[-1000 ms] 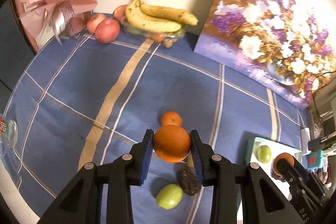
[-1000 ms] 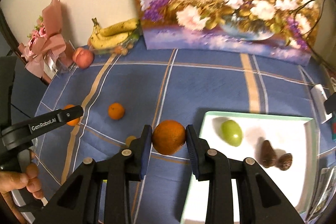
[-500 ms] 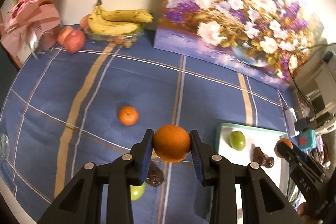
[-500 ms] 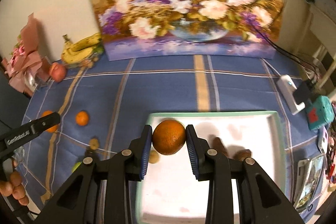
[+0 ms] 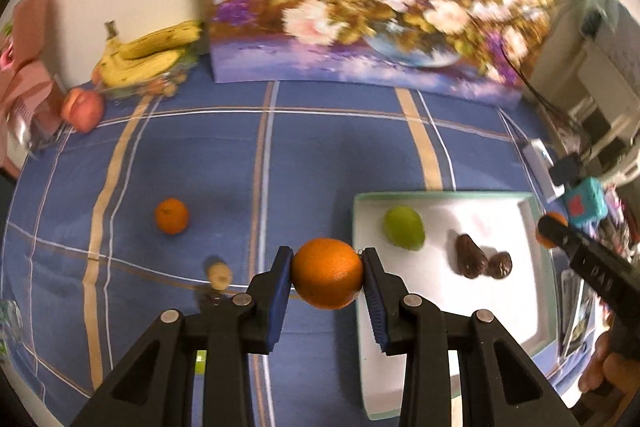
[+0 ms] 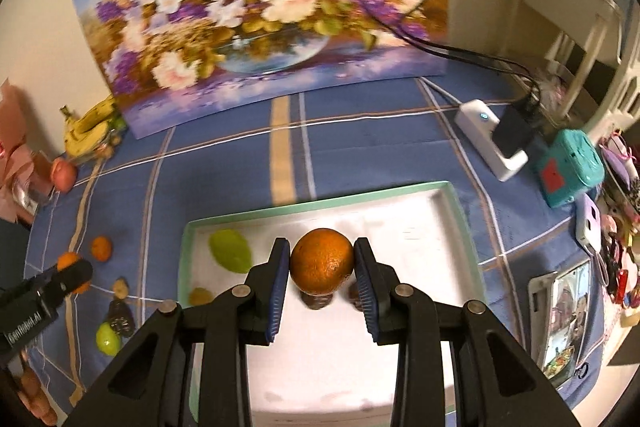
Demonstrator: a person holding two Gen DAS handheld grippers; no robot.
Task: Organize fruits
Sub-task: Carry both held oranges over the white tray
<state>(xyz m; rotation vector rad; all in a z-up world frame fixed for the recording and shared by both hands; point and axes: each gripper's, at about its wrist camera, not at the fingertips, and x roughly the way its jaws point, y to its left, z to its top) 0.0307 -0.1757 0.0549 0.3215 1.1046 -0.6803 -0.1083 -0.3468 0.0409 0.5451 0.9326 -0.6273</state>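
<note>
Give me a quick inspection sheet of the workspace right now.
Surface: blue plaid tablecloth.
Job's things: white tray holds a green fruit; small orange loose on the cloth; bananas at the back.
Clutter: teal box, pink bouquet.
Grippers: left claw shut on an orange; right claw shut on another orange, over the tray.
Cables: black cables run to a white charger.
Surroundings: flower painting against the wall.
</note>
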